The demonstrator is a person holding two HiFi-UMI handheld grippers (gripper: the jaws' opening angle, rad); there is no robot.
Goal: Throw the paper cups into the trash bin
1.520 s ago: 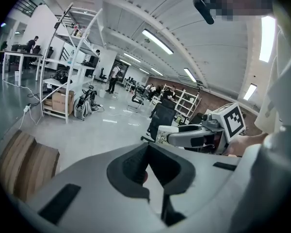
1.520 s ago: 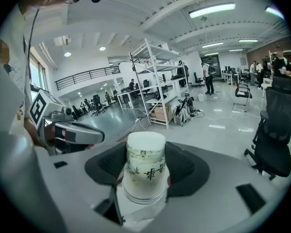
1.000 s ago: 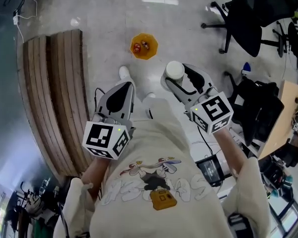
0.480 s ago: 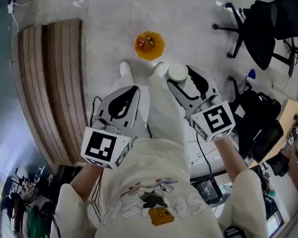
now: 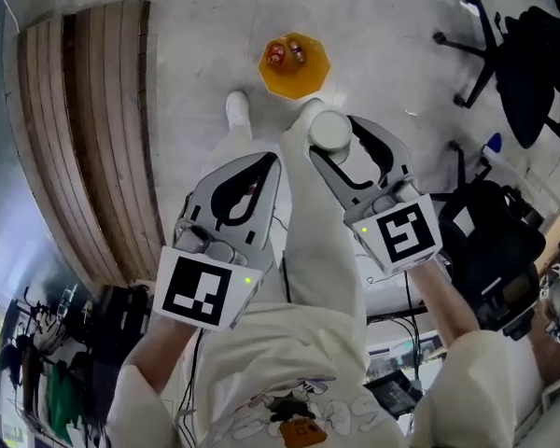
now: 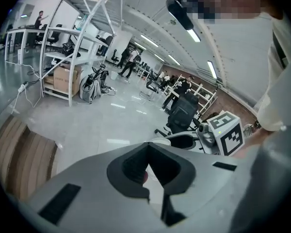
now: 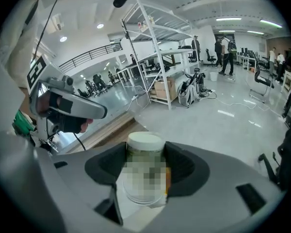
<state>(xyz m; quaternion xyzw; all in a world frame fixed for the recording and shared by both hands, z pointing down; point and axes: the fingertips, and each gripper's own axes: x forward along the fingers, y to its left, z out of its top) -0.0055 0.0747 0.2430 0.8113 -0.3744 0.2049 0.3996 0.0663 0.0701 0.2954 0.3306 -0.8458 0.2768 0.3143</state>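
Observation:
An orange trash bin (image 5: 296, 71) stands on the grey floor ahead, with a couple of red-printed cups (image 5: 276, 56) lying inside it. My right gripper (image 5: 329, 140) is shut on a white paper cup (image 5: 330, 130), held upright just short of the bin in the head view. In the right gripper view the cup (image 7: 144, 142) sits between the dark jaws, its white rim up. My left gripper (image 5: 264, 163) is level with it on the left, its jaws closed tip to tip (image 6: 146, 147) with nothing clearly between them.
A slatted wooden platform (image 5: 84, 129) runs along the left. Office chairs (image 5: 532, 73) and a black bag (image 5: 490, 241) stand at the right. The person's leg and white shoe (image 5: 236, 110) are below the grippers. White shelving racks (image 7: 155, 62) stand further off.
The bin has come closer and lower in the head view as the person steps toward it. Both grippers keep their hold and their spacing; the cup stays in the right one.

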